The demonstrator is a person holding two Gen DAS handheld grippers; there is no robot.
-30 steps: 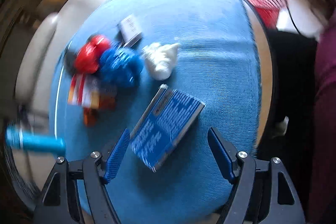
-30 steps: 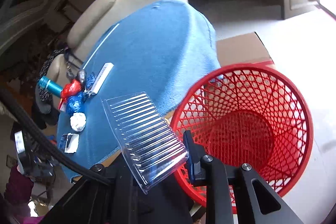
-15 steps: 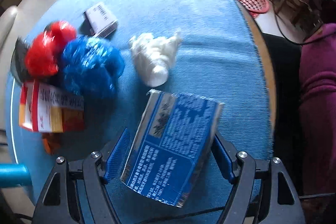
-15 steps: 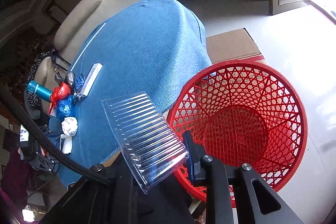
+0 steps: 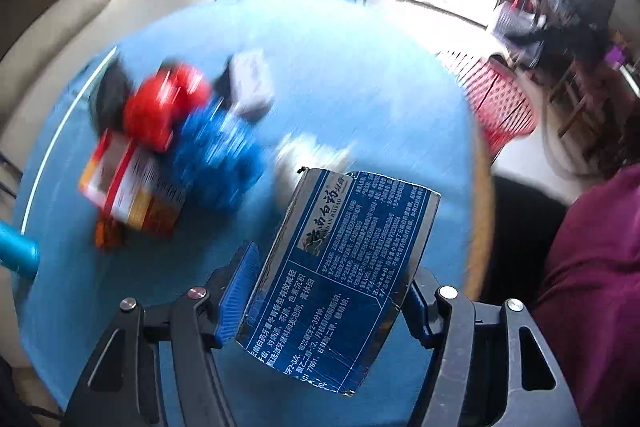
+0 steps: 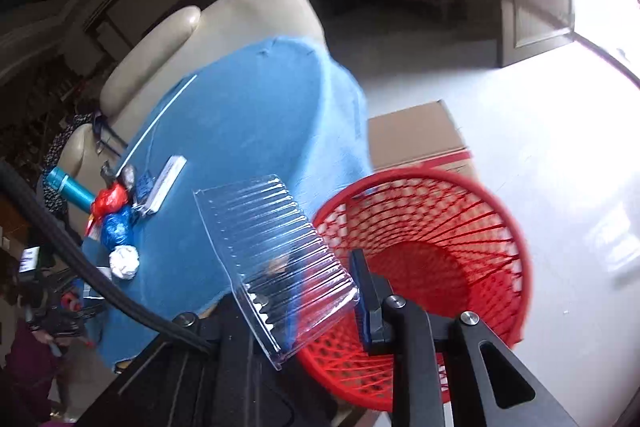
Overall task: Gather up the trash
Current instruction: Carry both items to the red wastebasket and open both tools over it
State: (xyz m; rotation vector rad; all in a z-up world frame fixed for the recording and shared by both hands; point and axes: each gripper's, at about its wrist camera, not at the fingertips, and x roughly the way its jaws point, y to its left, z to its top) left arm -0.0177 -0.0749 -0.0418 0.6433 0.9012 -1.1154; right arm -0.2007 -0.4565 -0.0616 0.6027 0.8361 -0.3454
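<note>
A flattened blue toothpaste box (image 5: 344, 259) sits between the fingers of my left gripper (image 5: 328, 279), raised and tilted above the blue cloth. The jaws are closing on its sides. Behind it lie a white paper ball (image 5: 304, 155), a blue crumpled wrapper (image 5: 216, 155), a red crumpled wrapper (image 5: 164, 103), a red-and-white carton (image 5: 128, 191) and a small white box (image 5: 252, 83). My right gripper (image 6: 312, 287) is shut on a clear ribbed plastic tray (image 6: 272, 239), held at the near rim of the red mesh basket (image 6: 420, 175) on the floor.
The round table under the blue cloth (image 5: 360, 67) stands against a cream sofa (image 5: 120, 7). A teal bottle (image 5: 16, 247) lies at its left edge. A cardboard box (image 6: 412, 135) sits behind the basket. A person's maroon sleeve (image 5: 592, 287) is at the right.
The left gripper came around the blue box, narrowed on it and lifted it off the cloth while tilting upward. The right gripper with the clear tray rose a little beside the basket.
</note>
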